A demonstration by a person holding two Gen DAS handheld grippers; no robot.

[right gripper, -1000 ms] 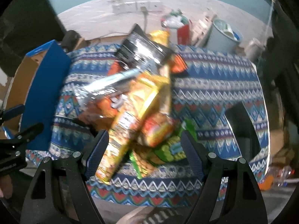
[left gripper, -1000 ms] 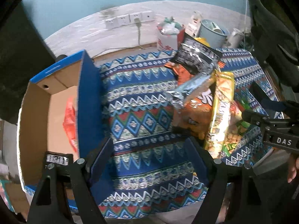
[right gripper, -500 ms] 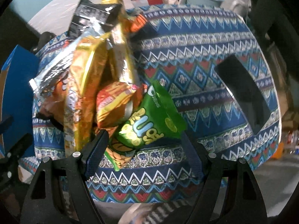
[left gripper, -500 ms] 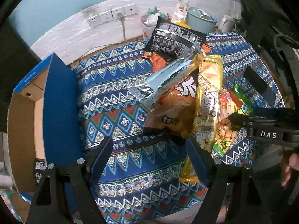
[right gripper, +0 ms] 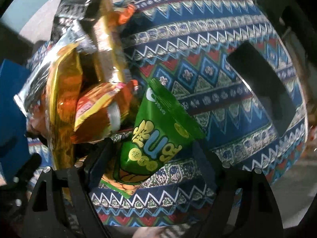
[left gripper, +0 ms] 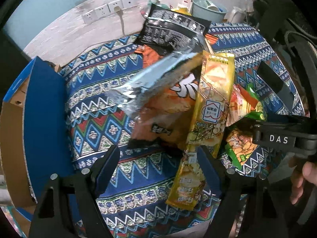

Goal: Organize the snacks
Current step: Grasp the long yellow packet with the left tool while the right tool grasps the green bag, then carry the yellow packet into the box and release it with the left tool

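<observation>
A pile of snack bags lies on the patterned cloth (left gripper: 95,107): a black bag (left gripper: 174,27), a silver bag (left gripper: 150,85), an orange bag (left gripper: 168,117), a long yellow pack (left gripper: 208,109) and a green bag (right gripper: 156,136). My left gripper (left gripper: 158,158) is open, its fingers just in front of the orange bag's near edge and the yellow pack. My right gripper (right gripper: 152,156) is open, its fingers on either side of the green bag's lower end; it also shows in the left wrist view (left gripper: 277,134). An open blue cardboard box (left gripper: 21,119) stands at the left.
A black flat object (right gripper: 259,85) lies on the cloth at the right. Wall sockets (left gripper: 107,10), a bucket (left gripper: 208,10) and a kettle (left gripper: 235,13) sit behind the table. The cloth's near edge runs just below both grippers.
Both grippers have moved in toward the snack pile. The left one swung right, away from the box; the right one dropped down so its fingers now flank the green bag.
</observation>
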